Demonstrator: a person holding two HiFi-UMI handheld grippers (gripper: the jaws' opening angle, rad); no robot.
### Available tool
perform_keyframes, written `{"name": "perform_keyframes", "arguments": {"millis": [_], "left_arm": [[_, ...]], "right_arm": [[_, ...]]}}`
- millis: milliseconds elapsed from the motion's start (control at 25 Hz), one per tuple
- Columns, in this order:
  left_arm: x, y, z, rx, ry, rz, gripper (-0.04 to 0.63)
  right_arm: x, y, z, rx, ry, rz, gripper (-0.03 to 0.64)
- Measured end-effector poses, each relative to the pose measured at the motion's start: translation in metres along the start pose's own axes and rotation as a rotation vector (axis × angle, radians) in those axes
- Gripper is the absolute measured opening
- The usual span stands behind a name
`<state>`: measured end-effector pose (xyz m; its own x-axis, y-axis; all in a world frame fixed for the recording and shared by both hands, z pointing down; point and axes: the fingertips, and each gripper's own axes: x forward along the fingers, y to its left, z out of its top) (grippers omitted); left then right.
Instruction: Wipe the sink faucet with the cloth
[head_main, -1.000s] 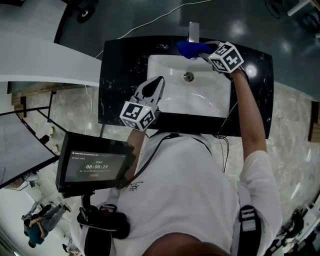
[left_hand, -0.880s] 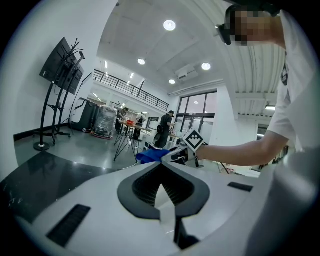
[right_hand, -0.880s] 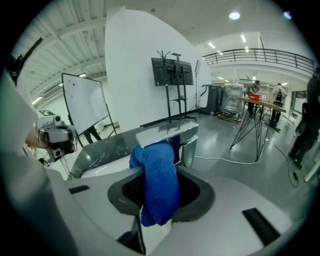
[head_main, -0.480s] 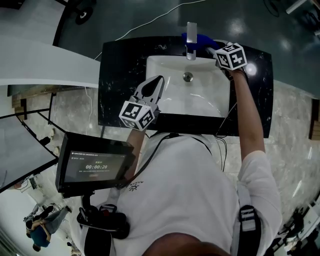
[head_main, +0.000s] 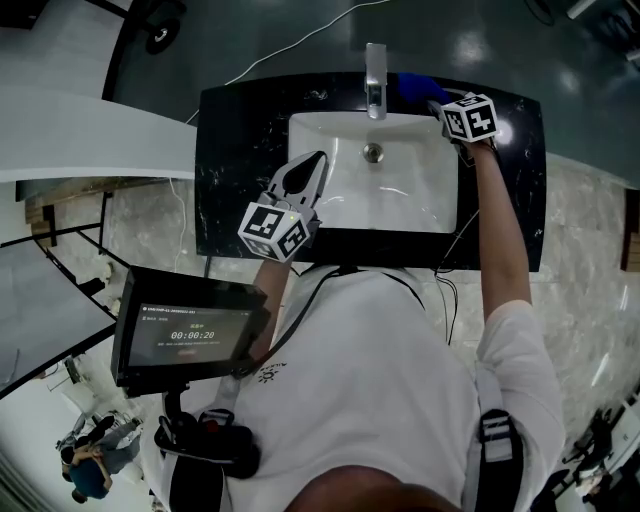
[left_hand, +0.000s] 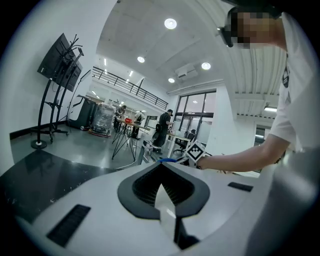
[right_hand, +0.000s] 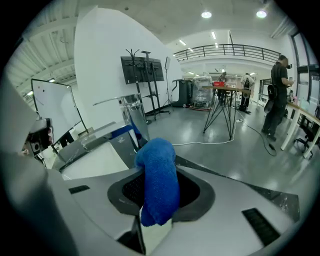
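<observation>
The chrome faucet (head_main: 375, 78) stands at the back of the white sink (head_main: 400, 205), fully in sight. Just to its right, over the black counter, my right gripper (head_main: 436, 100) is shut on a blue cloth (head_main: 416, 87). In the right gripper view the cloth (right_hand: 159, 182) hangs bunched between the jaws, and the faucet (right_hand: 134, 116) rises beyond it to the left, apart from the cloth. My left gripper (head_main: 317, 163) hovers over the sink's left front, shut and holding nothing. From the left gripper (left_hand: 161, 166) I see the right one's marker cube (left_hand: 196, 151) ahead.
The black marble counter (head_main: 245, 150) surrounds the sink, whose drain (head_main: 372, 152) lies mid-basin. A white cable (head_main: 300, 40) runs across the floor behind. A screen on a stand (head_main: 190, 330) sits at my left side. People and tripods (right_hand: 225, 107) stand far off.
My right gripper has carried the blue cloth off the faucet's spout and away to the right, leaving the faucet uncovered. The left gripper has stayed still.
</observation>
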<state>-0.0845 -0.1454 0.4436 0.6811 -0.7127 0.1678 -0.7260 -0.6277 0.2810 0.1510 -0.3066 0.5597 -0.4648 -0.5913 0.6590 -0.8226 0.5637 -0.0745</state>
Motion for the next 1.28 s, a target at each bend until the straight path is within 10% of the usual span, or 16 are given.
{"name": "perform_keyframes", "arguments": {"millis": [560,1280], "left_arm": [[-0.005,0.008,-0.003,-0.009,0.021,0.048,0.002],[-0.004,0.004,-0.003,-0.001,0.021,0.027,0.002]], "right_arm": [[0.049,0.029,0.005,-0.163,0.093,0.032,0.108],[-0.05,0.064,0.131,-0.212,-0.416,0.216,0.106]]}}
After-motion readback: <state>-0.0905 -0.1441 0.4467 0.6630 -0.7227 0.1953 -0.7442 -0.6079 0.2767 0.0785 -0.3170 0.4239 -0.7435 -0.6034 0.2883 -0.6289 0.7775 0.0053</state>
